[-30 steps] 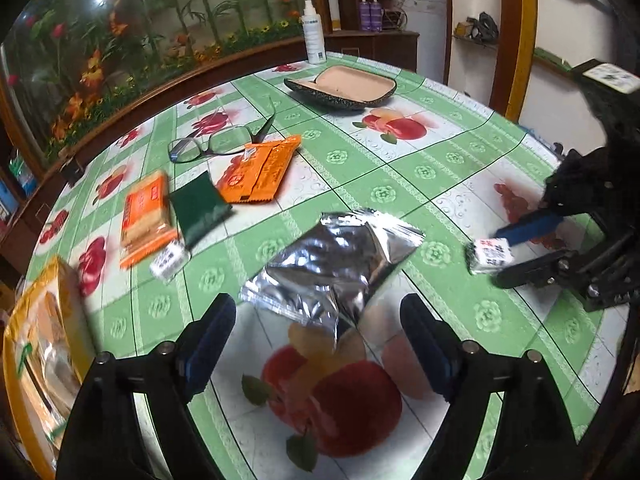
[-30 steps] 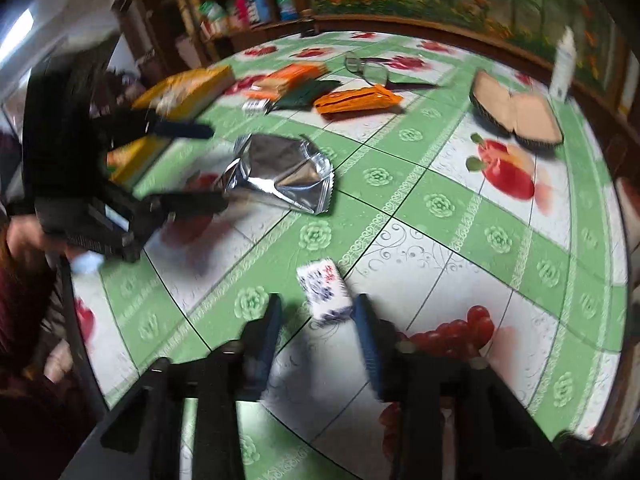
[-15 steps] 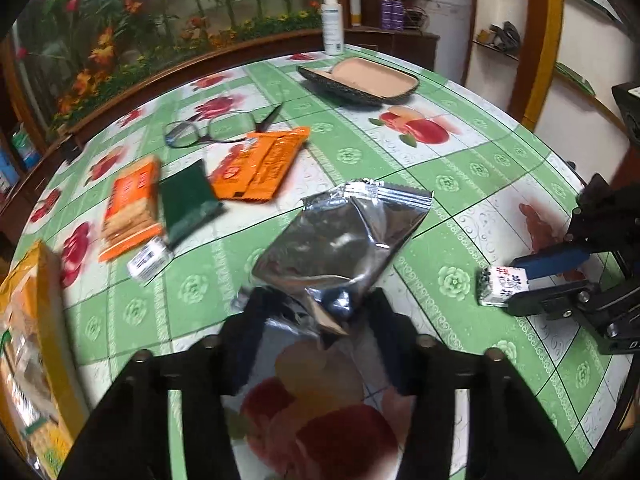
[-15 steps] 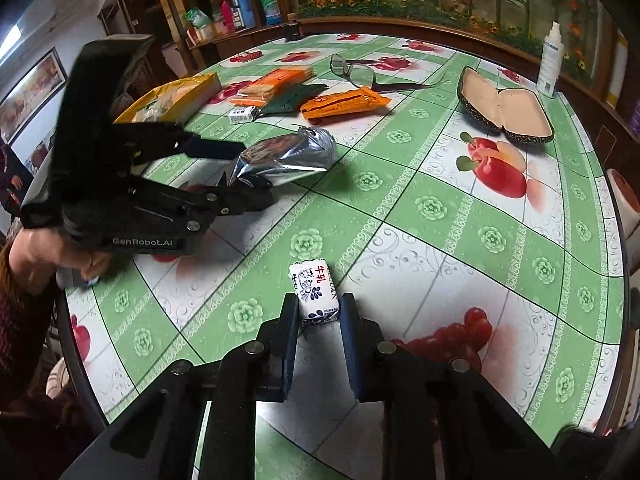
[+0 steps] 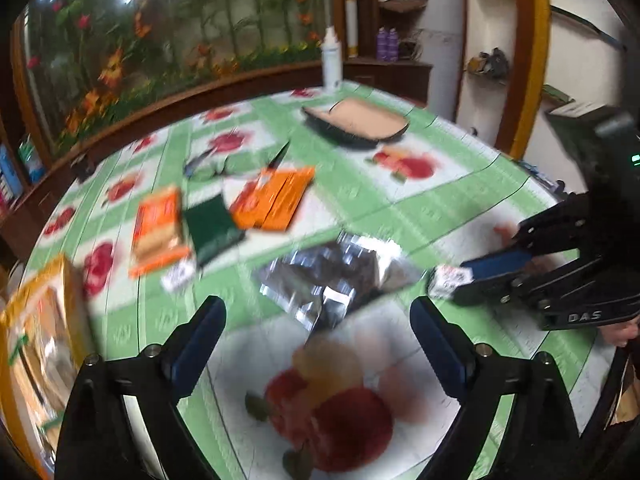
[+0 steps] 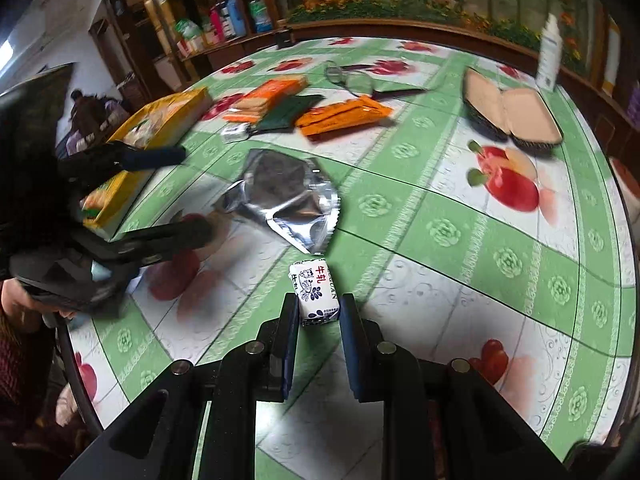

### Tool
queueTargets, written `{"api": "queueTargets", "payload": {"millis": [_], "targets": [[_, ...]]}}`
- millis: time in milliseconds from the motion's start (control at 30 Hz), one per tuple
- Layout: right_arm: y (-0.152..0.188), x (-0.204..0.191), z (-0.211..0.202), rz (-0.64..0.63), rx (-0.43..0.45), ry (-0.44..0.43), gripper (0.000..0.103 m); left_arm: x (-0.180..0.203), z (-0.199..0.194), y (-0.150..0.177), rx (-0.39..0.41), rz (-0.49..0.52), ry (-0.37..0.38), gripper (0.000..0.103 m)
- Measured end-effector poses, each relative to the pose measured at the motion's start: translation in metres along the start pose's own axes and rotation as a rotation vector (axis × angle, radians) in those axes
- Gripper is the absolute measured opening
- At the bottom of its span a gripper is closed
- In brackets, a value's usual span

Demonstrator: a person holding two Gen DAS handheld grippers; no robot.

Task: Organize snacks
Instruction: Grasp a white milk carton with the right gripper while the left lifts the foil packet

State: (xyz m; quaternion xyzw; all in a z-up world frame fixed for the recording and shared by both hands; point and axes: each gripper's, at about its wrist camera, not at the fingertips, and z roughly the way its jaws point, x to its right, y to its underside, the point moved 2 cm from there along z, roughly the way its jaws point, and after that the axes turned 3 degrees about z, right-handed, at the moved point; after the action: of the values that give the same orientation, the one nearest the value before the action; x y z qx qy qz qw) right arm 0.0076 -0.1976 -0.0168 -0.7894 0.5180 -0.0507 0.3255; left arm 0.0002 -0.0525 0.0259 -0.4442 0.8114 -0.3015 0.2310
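Note:
A crumpled silver foil bag (image 5: 332, 276) (image 6: 284, 196) lies flat on the green fruit-print tablecloth. My left gripper (image 5: 316, 312) (image 6: 180, 194) stands just short of it, and its jaws are opening wide. Only the bag's near corner reaches between the fingertips, and the pads do not touch it. My right gripper (image 6: 318, 304) (image 5: 452, 284) is shut on a small white candy packet (image 6: 314, 288) (image 5: 448, 280) with red and blue print, held just above the cloth right of the foil bag.
Beyond the foil bag lie an orange packet (image 5: 276, 200), a green packet (image 5: 212, 228), an orange cracker pack (image 5: 160, 232) and a small white packet (image 5: 178, 276). A yellow bag (image 5: 40, 340) lies at the left edge. Glasses (image 5: 216, 168), an open glasses case (image 5: 356, 124) and a white bottle (image 5: 332, 60) sit farther back.
My left gripper shut on the foil bag's near edge and lifted it, then let go; the bag lies flat again. My right gripper shut on the white candy packet and keeps hold.

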Motion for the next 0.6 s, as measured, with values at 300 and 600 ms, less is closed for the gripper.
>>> {"api": "queueTargets", "payload": {"millis": [300, 600], "targets": [[0.000, 0.023, -0.006, 0.094, 0.011, -0.049, 0.021, 0.027, 0.051, -0.019, -0.115, 0.244, 0.015, 0.093], [-0.001, 0.031, -0.007, 0.138, 0.010, -0.086, 0.021, 0.012, 0.064, -0.013, -0.115, 0.103, -0.009, 0.064]]}}
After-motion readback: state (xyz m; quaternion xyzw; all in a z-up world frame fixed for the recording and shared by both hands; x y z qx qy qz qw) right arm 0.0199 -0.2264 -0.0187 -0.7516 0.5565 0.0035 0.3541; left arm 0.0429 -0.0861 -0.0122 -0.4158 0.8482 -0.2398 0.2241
